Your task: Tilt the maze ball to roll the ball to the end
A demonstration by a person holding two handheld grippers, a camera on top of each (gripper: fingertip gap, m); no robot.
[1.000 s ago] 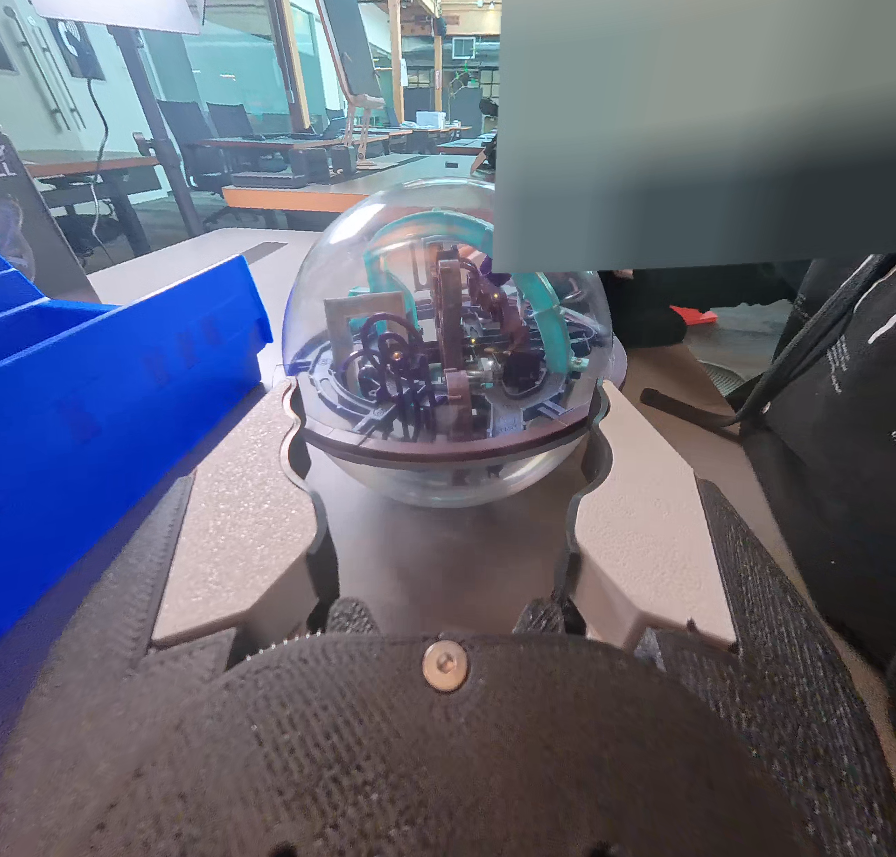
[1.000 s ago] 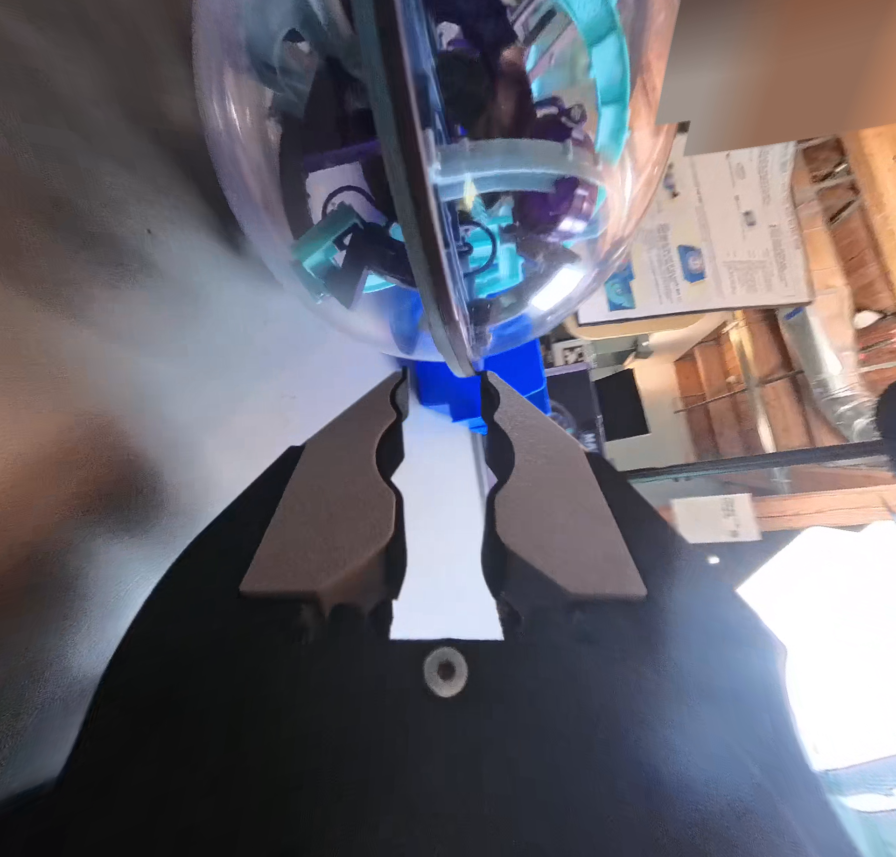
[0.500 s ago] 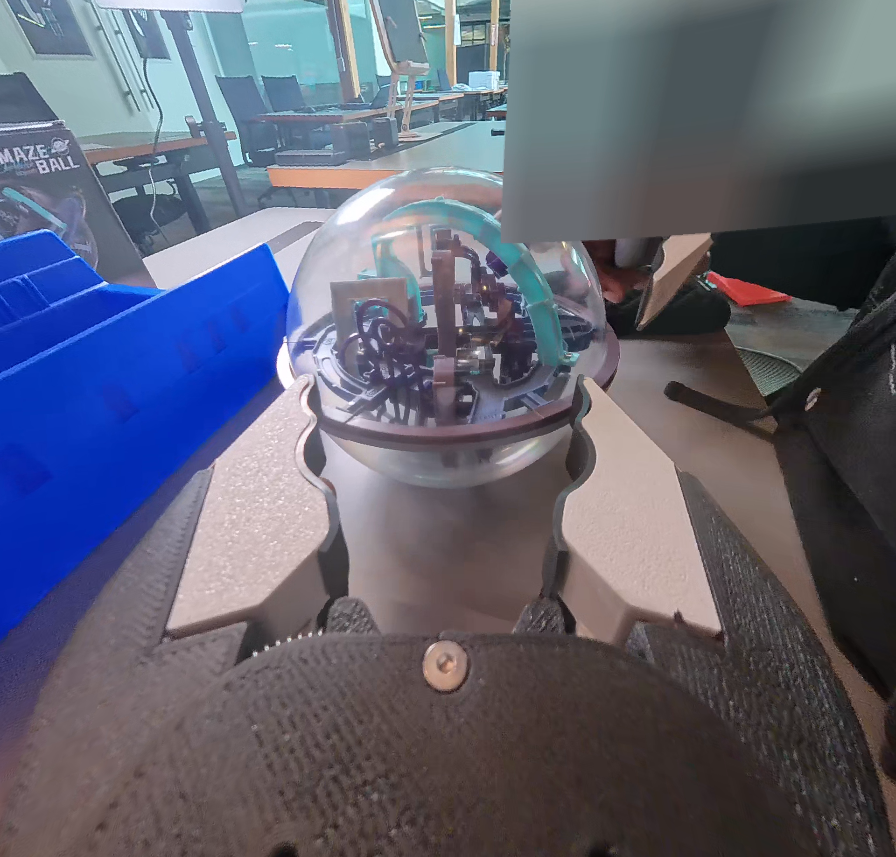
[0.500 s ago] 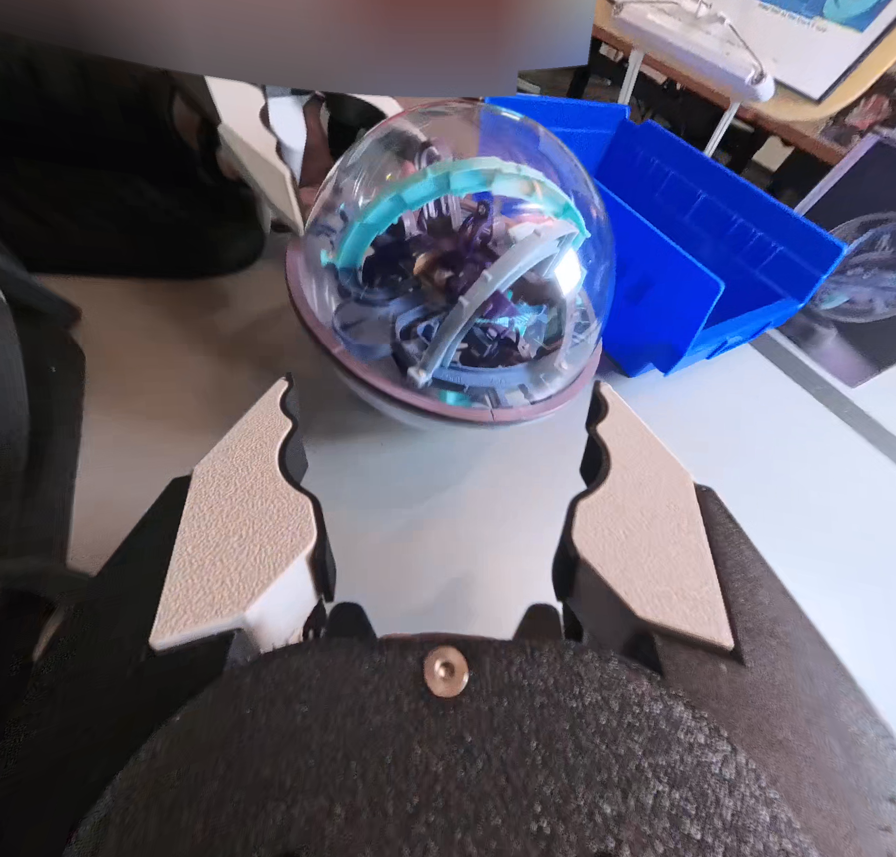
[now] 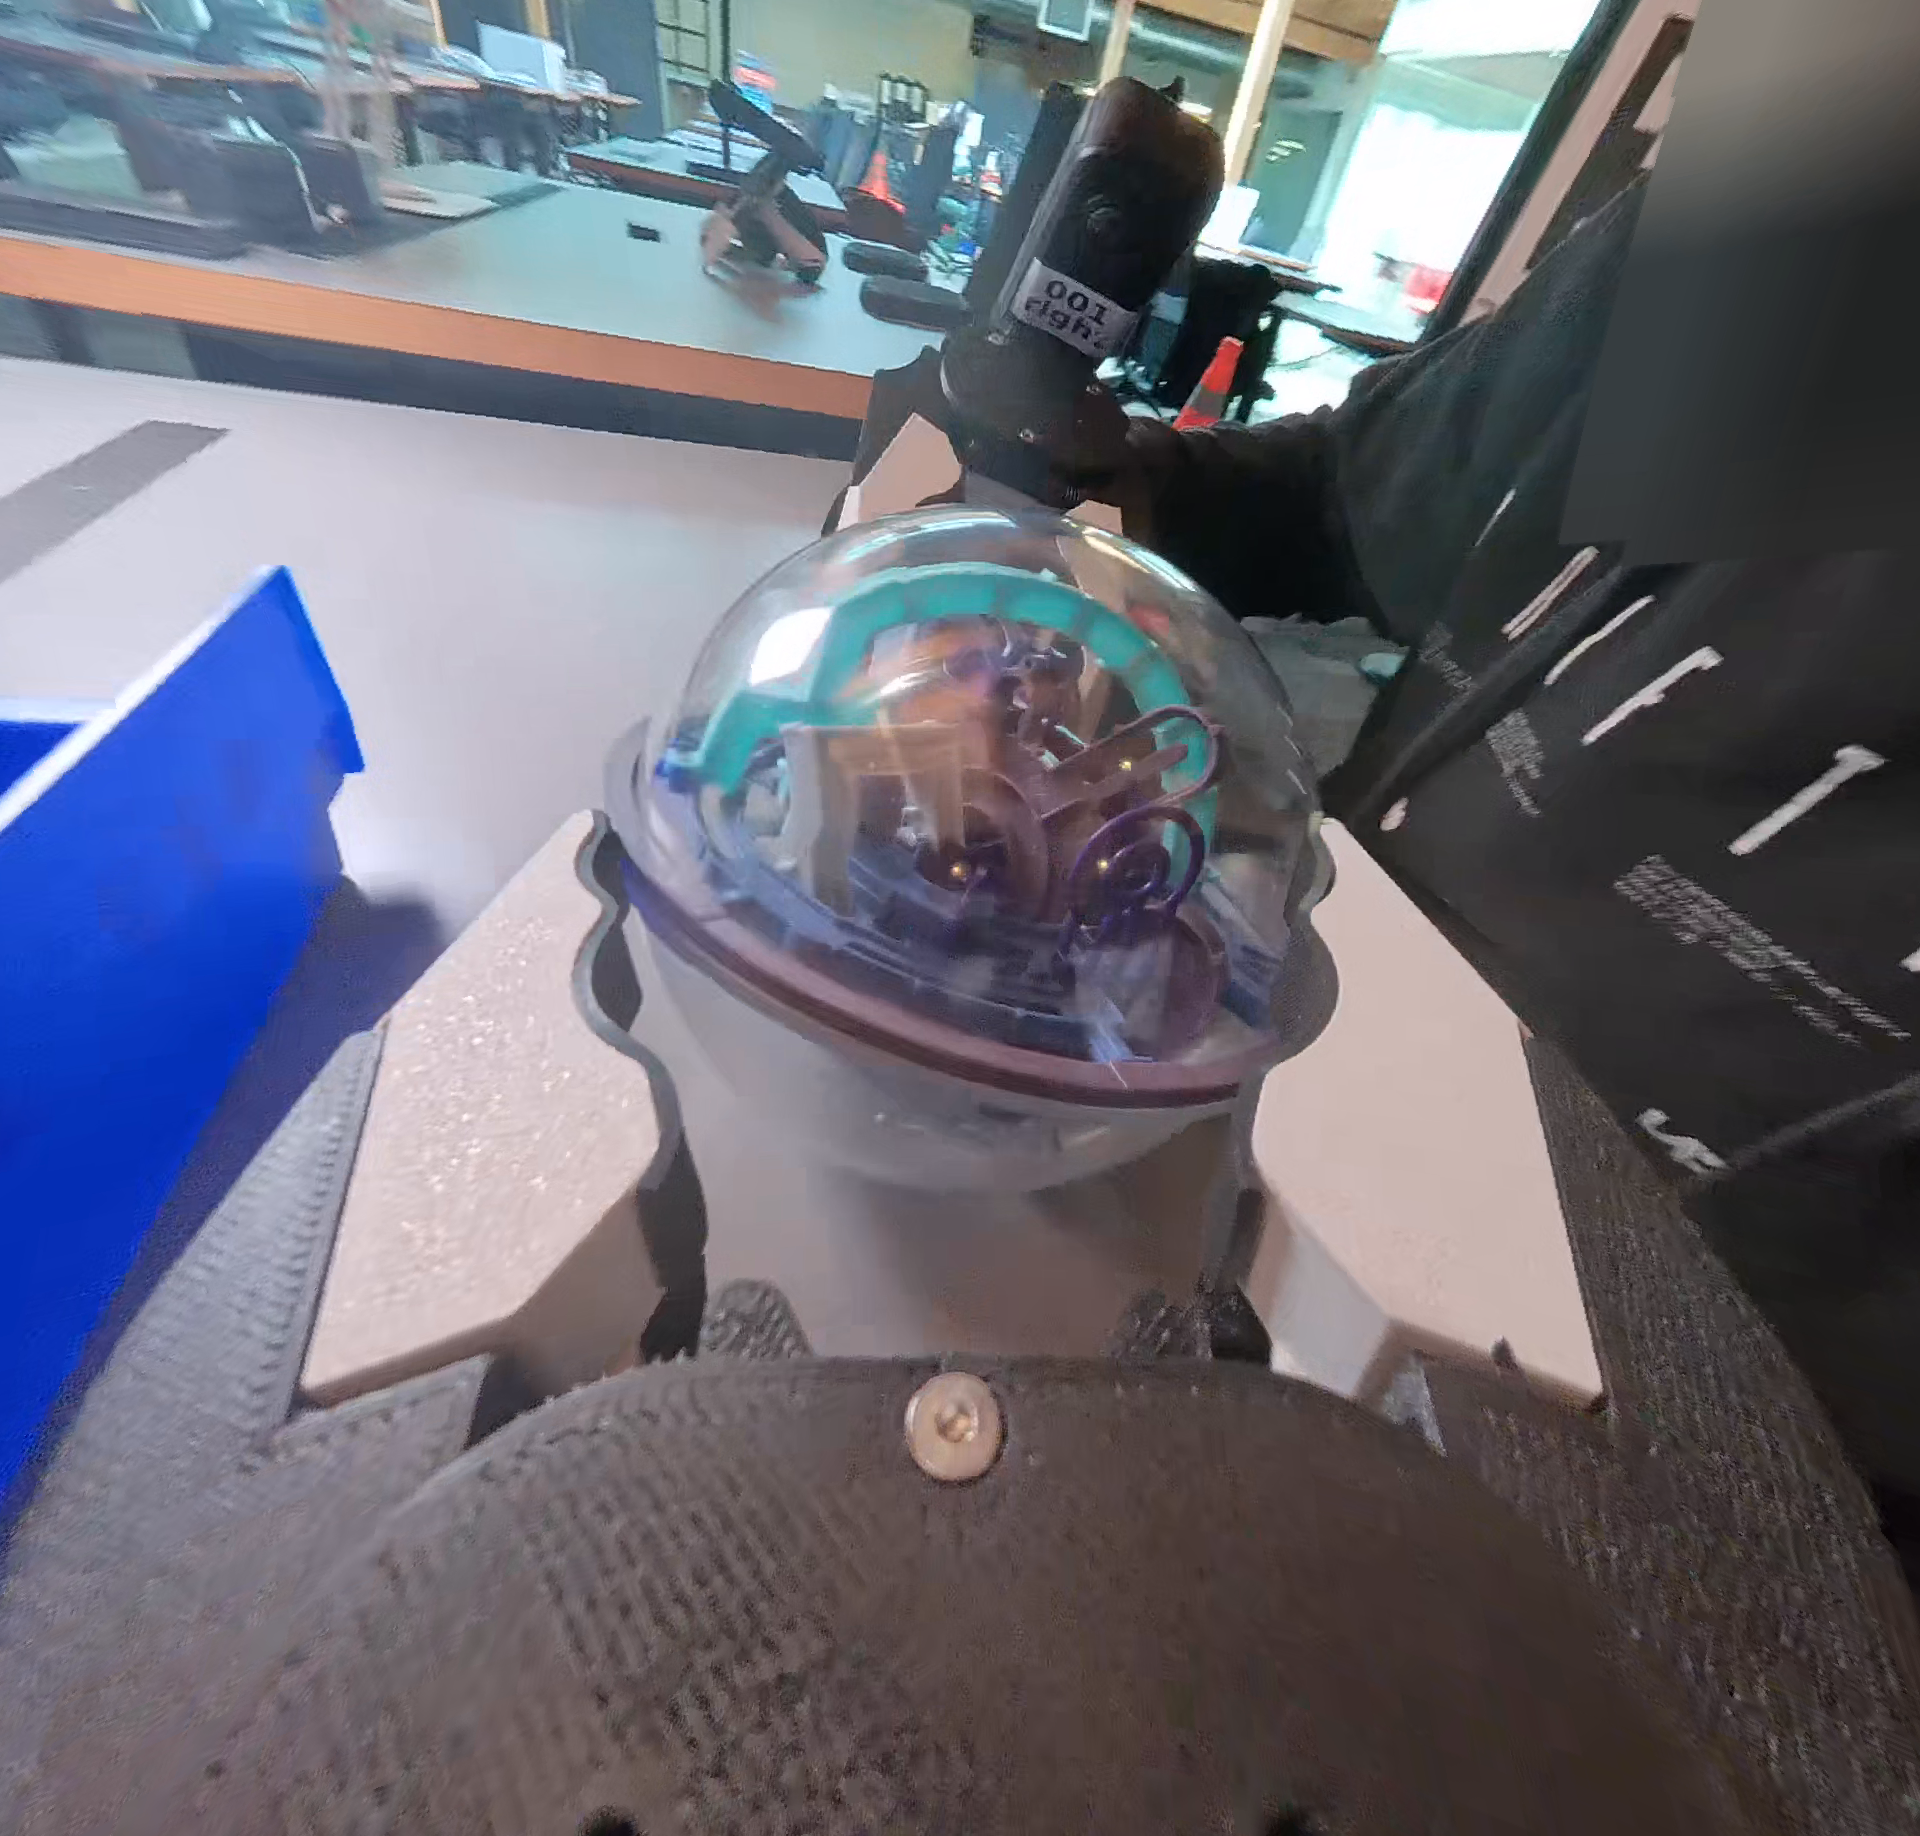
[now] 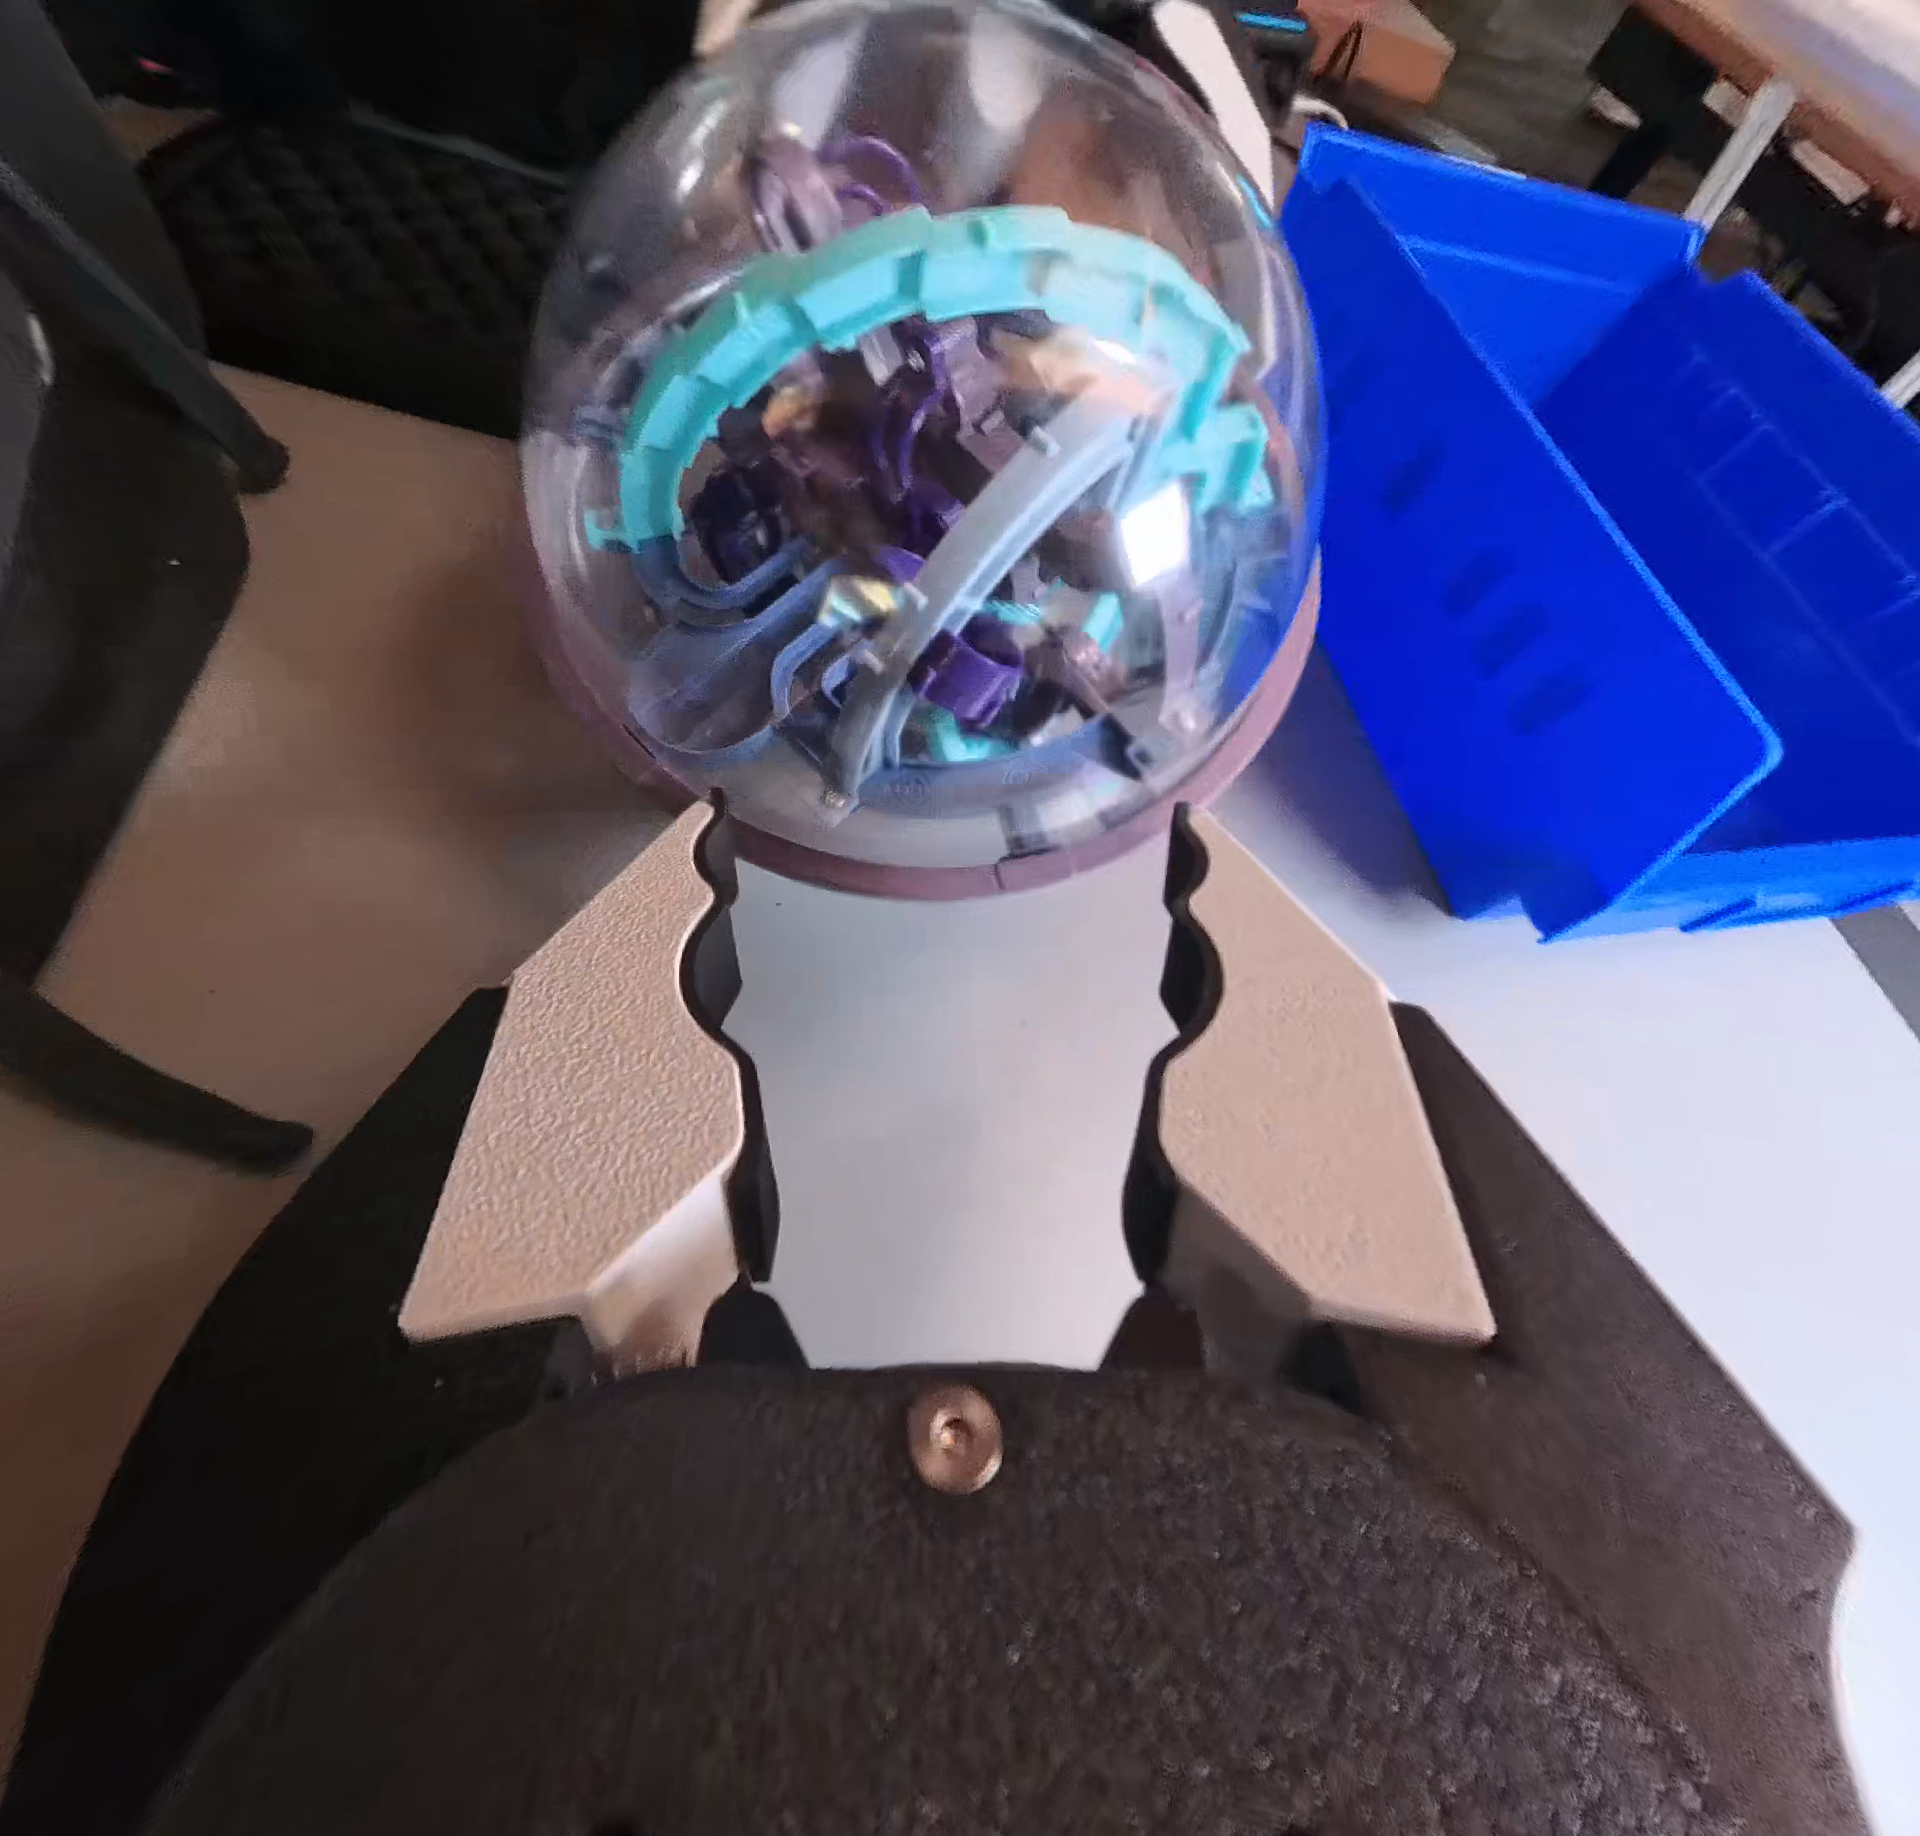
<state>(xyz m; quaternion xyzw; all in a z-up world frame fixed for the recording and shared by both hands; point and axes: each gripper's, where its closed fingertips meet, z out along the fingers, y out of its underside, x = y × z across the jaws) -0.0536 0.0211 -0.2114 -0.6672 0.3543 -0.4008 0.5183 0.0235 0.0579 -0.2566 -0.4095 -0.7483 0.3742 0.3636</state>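
Left wrist view: clear plastic maze ball with teal and purple tracks inside (image 5: 951,851) sits between the fingers of the left hand-held gripper (image 5: 956,851); both pads lie against the ball's dark equator rim, left pad (image 5: 608,913) and right pad (image 5: 1299,913), so it is clamped on the ball; ball is over the pale grey desk (image 5: 468,591), just right of the blue plastic bin (image 5: 156,851); whether it touches the desk, cannot tell. Sphere, so no long axis; rim plane tilts, lower at right, dome up. Right wrist view: right hand-held gripper (image 6: 951,820) is released, jaws spread; its tips reach just under the near rim of the ball (image 6: 925,456); contact unclear; blue bin (image 6: 1558,560) right of ball.
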